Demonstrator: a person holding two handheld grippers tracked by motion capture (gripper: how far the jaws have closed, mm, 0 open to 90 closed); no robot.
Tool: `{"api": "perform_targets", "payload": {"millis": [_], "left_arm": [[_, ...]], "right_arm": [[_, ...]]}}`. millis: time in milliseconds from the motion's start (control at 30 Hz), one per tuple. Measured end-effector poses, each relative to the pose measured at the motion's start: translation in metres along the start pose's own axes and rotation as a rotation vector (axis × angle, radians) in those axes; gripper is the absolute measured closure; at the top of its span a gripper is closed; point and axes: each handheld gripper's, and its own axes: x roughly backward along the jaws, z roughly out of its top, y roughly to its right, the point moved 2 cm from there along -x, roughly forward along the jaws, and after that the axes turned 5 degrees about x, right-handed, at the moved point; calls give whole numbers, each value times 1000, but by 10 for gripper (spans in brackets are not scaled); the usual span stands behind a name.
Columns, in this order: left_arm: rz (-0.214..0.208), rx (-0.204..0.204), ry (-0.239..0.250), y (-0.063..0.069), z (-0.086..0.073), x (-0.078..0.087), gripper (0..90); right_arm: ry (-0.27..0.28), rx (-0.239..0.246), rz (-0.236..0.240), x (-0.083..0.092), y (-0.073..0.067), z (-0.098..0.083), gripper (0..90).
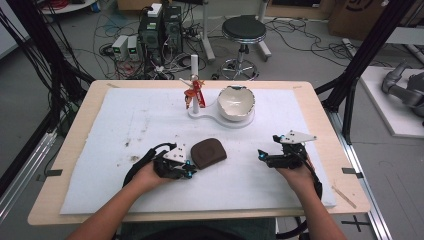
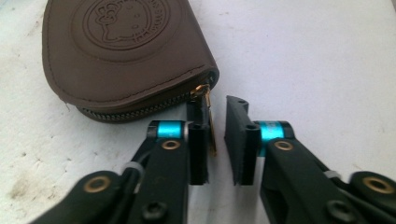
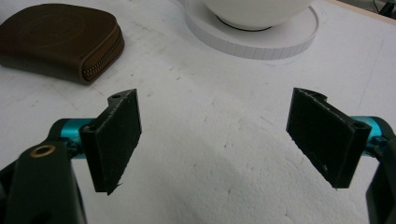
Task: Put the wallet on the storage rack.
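Note:
A brown zip pouch (image 1: 208,152) with an embossed round emblem lies flat on the white mat (image 1: 125,130), near the middle. My left gripper (image 1: 191,170) sits just left of it, low over the mat. In the left gripper view the pouch (image 2: 121,56) fills the upper left, and its gold zipper pull (image 2: 210,121) hangs between my nearly closed jaws (image 2: 217,140), against the left pad, with a narrow gap to the right pad. My right gripper (image 1: 261,156) rests to the right of the pouch, jaws (image 3: 217,135) wide open over bare mat. The pouch (image 3: 56,42) lies beyond them at the upper left.
A white bowl (image 1: 236,102) sits on a white base (image 1: 220,119) at the back of the mat, with a small red figurine (image 1: 194,92) standing on the base's left end. A stool (image 1: 243,30) and cables stand on the floor beyond the wooden table.

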Motion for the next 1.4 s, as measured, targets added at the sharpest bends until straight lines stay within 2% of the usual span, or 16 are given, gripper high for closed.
{"api": "perform_targets", "payload": {"millis": [100, 233, 300, 367, 500, 600, 667, 700, 833, 867, 933, 1000, 1200, 1267, 1400], "left_arm": [[1, -8, 2, -1, 0, -1, 878], [-8, 0, 3, -2, 0, 0, 882], [-24, 26, 14, -4, -1, 0, 883], [-33, 31, 21, -4, -1, 2, 883], [-56, 48, 82, -5, 2, 11, 883], [-69, 81, 139, -7, 5, 18, 883], [-80, 80, 153, -7, 7, 21, 883], [-87, 87, 189, -8, 10, 26, 884], [-91, 84, 228, -10, 18, 35, 884], [-95, 91, 257, -12, 21, 41, 884], [-89, 96, 276, -13, 25, 45, 884], [-104, 109, 301, -15, 28, 47, 884], [-126, 120, 328, -18, 37, 52, 884], [-133, 122, 356, -19, 45, 56, 884], [-147, 121, 369, -22, 55, 59, 884]], "right_arm": [[-1, 5, -2, 0, 0, 0, 180], [0, 3, 1, 0, 0, 0, 180], [-1, 1, 1, 0, 0, 0, 180], [0, 3, 0, 0, 0, 0, 180], [0, -6, 2, 0, 1, 0, 180], [-1, -1, 3, 0, 1, 0, 180], [-1, 1, 2, 0, 1, 0, 180], [0, 1, 0, 0, 1, 0, 180], [0, 3, -2, 0, 1, 0, 180], [-2, 2, -3, 0, 1, 0, 180], [-1, 0, -2, 0, 1, 0, 180], [-1, -3, -3, 0, 1, 0, 180], [1, -2, -7, 1, 2, -1, 180], [0, 0, -7, 1, 1, -1, 180], [0, -1, -6, 1, 1, 0, 180]]}}
